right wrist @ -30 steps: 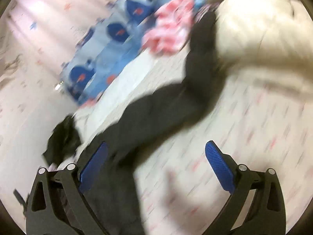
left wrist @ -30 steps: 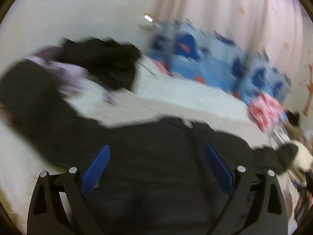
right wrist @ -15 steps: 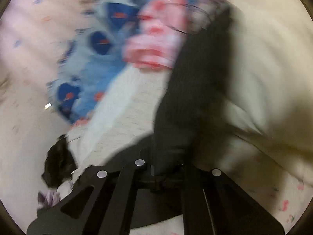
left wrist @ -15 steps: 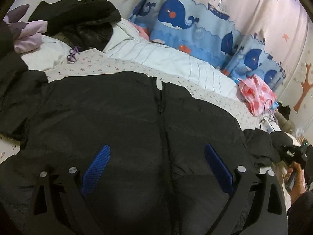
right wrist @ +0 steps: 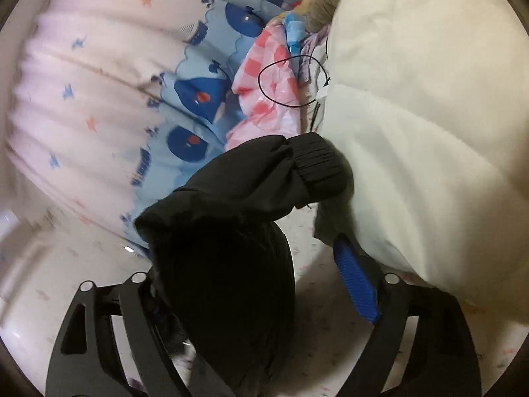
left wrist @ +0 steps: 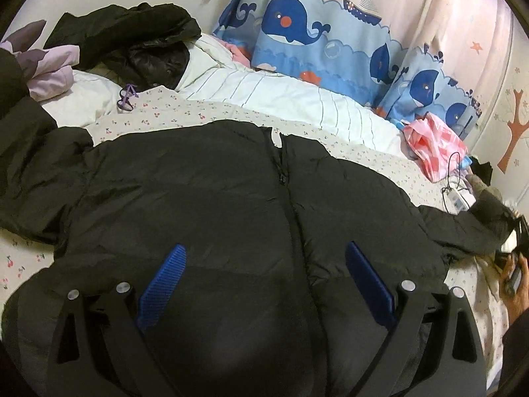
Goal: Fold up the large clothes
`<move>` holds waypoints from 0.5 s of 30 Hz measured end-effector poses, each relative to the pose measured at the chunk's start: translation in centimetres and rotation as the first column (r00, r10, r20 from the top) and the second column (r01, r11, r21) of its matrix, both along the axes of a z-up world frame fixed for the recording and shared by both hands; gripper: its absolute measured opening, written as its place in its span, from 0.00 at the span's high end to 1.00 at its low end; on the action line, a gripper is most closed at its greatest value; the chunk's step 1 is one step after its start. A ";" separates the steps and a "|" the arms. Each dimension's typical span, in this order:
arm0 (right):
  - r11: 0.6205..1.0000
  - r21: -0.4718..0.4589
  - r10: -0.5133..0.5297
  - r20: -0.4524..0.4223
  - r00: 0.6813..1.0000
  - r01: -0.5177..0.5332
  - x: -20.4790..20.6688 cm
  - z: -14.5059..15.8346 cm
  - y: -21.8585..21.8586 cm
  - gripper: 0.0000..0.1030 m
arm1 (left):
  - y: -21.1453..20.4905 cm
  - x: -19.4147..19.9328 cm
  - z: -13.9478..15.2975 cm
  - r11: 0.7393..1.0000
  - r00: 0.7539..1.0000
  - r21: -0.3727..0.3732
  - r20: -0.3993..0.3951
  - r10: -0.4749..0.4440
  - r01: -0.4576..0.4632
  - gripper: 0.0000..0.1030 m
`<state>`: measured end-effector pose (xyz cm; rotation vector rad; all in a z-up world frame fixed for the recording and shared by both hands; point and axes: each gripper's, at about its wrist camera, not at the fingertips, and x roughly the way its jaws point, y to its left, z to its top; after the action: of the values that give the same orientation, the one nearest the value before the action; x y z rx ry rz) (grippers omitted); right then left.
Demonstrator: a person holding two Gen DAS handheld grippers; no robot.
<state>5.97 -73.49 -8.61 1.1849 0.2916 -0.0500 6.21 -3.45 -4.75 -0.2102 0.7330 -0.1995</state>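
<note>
A large black puffer jacket lies spread front-up on the bed, zipper down its middle. My left gripper is open and hovers over the jacket's lower front, holding nothing. In the right wrist view the jacket's sleeve with its ribbed cuff drapes up between the fingers of my right gripper. Its jaws stand wide; the right blue pad shows, the left pad is hidden behind the sleeve.
A floral bedsheet covers the bed. Black clothes and a lilac garment pile at the far left. A white quilt, a pink checked bag, a whale curtain and a cream duvet surround it.
The left view has steadied over the spread jacket. The right gripper, shut on the sleeve half a second ago, now has its jaws wide, the sleeve still draped between them.
</note>
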 end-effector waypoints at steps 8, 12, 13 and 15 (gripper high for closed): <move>0.992 0.129 -0.031 0.202 0.979 0.004 1.3 2.7 -1.5 0.06 | 1.5 -0.5 0.4 1.000 1.000 0.024 0.002 0.000 0.000 0.10; 0.996 0.091 -0.028 0.043 0.999 0.024 2.6 3.0 -2.5 0.31 | 1.8 -0.3 0.2 1.000 1.000 -0.006 -0.017 0.010 -0.010 0.09; 0.998 0.057 -0.015 0.001 1.000 0.015 2.8 2.8 -2.4 0.43 | 1.6 -0.2 0.3 1.000 1.000 -0.005 -0.017 0.005 -0.005 0.09; 1.000 0.007 -0.009 -0.093 0.996 0.010 2.8 2.4 -1.9 0.92 | 1.3 -0.4 0.6 1.000 1.000 0.011 -0.003 -0.006 0.007 0.09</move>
<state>8.73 -75.42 -6.24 1.1936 0.3679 -0.1128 5.79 -2.18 -4.12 -0.1974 0.7377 -0.2012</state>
